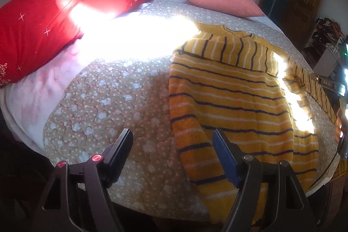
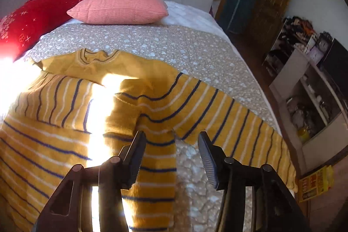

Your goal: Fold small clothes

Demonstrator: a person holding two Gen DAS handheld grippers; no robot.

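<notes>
My left claw [image 1: 171,145] hung spread over the striped sweater's [image 1: 228,92] folded edge; my right claw [image 2: 171,145], also spread and empty, hovered above the outstretched sleeve [image 2: 217,110], I judged for folding inward.

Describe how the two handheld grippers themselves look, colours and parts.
Left gripper: black angular linkage arms, two red pivot caps on one side, silver ones on the other, a blue ribbed pad on one finger. Right gripper: the same black frame, dull metal pivot caps, dark ribbed pads.
</notes>
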